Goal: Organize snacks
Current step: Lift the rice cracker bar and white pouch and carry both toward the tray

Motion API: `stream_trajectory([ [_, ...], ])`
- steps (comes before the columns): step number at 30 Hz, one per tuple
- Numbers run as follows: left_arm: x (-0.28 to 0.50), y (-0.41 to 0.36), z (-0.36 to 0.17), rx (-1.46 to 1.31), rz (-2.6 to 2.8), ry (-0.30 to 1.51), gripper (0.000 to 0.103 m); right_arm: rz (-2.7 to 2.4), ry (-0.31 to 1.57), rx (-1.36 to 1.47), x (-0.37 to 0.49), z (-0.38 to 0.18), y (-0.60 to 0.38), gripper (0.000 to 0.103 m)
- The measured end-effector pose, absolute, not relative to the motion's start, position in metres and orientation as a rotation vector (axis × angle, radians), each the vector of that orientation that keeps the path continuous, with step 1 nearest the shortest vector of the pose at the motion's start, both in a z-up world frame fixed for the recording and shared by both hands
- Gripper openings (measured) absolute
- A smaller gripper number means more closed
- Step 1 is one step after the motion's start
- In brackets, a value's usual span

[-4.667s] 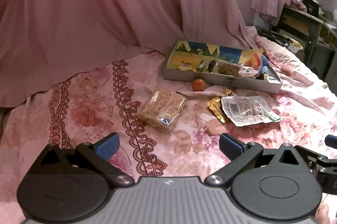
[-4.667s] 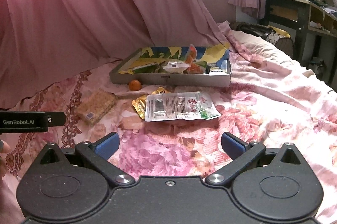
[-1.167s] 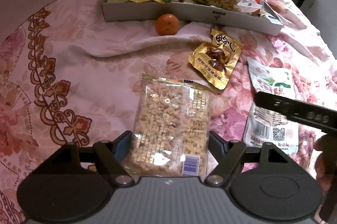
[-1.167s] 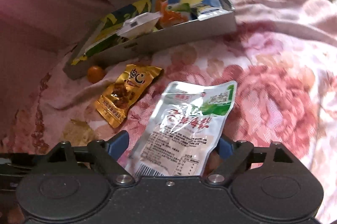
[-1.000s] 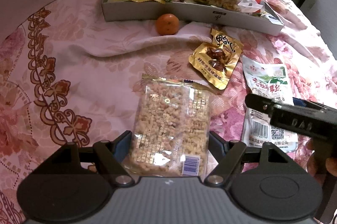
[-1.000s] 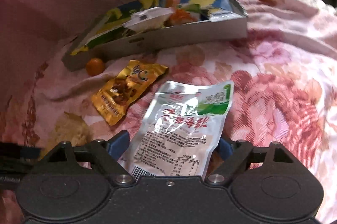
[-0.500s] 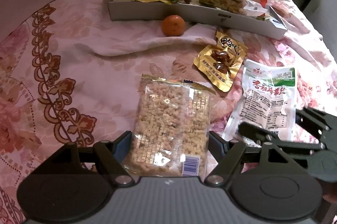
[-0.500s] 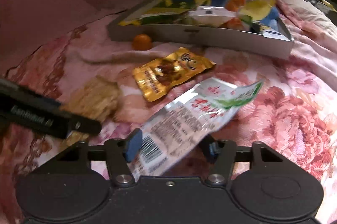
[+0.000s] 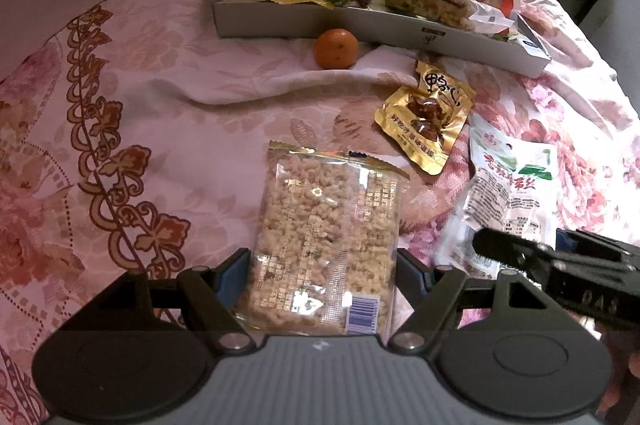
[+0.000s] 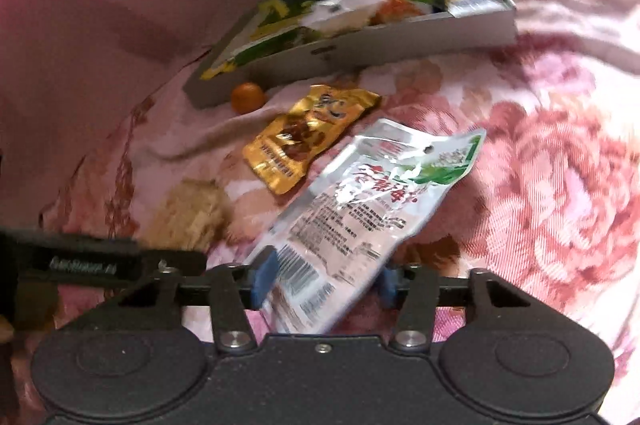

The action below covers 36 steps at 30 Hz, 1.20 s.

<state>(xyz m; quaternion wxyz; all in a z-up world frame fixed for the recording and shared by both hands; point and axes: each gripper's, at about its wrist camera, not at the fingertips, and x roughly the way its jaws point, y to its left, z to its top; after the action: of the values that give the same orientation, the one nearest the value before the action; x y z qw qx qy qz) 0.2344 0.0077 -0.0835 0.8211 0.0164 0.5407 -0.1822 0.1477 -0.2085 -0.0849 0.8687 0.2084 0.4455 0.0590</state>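
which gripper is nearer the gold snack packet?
Right. The right gripper, shut on the silver pouch, sits just beside the gold packet; the left gripper straddles the clear bag, farther back.

The left tongs (image 9: 322, 275) pointed steeply down, blue pads (image 9: 236, 275) pressed on both sides of a clear snack bag (image 9: 328, 241). At about 3 o'clock from them, the right tongs (image 10: 324, 283) also angled down; their jaws had just been closing and gripped the bottom edge of a silver pouch (image 10: 360, 209), lifting it tilted
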Motion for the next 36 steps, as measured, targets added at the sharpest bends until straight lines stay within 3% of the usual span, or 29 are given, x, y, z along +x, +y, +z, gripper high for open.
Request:
stream_trajectory([
  [5, 0.234, 0.008, -0.084, 0.033, -0.384, 1.152, 0.080, 0.110, 0.900, 0.529, 0.154, -0.093, -0.218, 0.059],
  [6, 0.234, 0.007, -0.085, 0.037, -0.383, 1.153, 0.080, 0.105, 0.898, 0.514, 0.153, -0.092, -0.217, 0.057],
  [8, 0.234, 0.006, -0.086, 0.042, -0.382, 1.154, 0.080, 0.080, 0.898, 0.443, 0.153, -0.090, -0.211, 0.040],
  [14, 0.238, 0.007, -0.087, 0.011, -0.375, 1.168, 0.082, 0.065, 0.887, 0.457, 0.150, -0.088, -0.213, 0.025],
  [24, 0.232, 0.010, -0.086, -0.009, -0.376, 1.146, 0.076, 0.075, 0.834, 0.402, 0.139, -0.070, -0.204, 0.016],
  [36, 0.226, 0.021, -0.065, -0.064, -0.344, 1.014, 0.076, 0.105, 0.699, 0.119, 0.121, -0.048, -0.170, 0.013],
])
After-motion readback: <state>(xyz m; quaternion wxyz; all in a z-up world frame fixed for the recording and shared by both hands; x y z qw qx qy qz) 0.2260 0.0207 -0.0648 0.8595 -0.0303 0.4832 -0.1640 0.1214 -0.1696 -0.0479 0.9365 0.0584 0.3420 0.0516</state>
